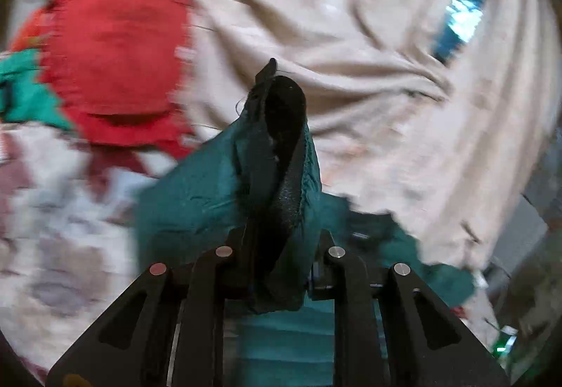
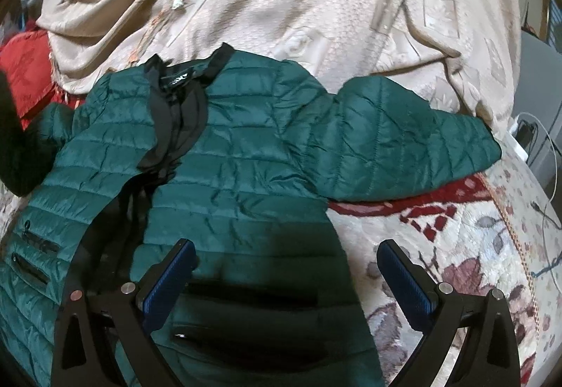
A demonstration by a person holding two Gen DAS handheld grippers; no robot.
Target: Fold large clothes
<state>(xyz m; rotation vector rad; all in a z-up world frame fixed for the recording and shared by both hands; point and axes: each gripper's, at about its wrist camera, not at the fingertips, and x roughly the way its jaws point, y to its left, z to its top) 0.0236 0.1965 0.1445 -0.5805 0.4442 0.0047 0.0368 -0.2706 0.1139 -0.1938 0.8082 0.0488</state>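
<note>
A dark green quilted jacket [image 2: 239, 155] lies spread front-up on a floral cover, with its black collar [image 2: 182, 81] at the far side. One sleeve [image 2: 404, 141] stretches out to the right. My right gripper [image 2: 286, 246] hangs open over the jacket's lower hem, and nothing sits between its blue pads [image 2: 168, 281]. In the blurred left wrist view, my left gripper [image 1: 277, 88] is shut on a fold of the green jacket fabric [image 1: 217, 183], which is lifted and drapes over the fingers. Black trim shows at the pinch.
A crumpled beige blanket [image 2: 316, 0] covers the far side. A red garment [image 1: 116, 46] lies to the left of it. The floral cover [image 2: 456, 264] shows at the right, with white cables and a plug [image 2: 527, 134] past its edge.
</note>
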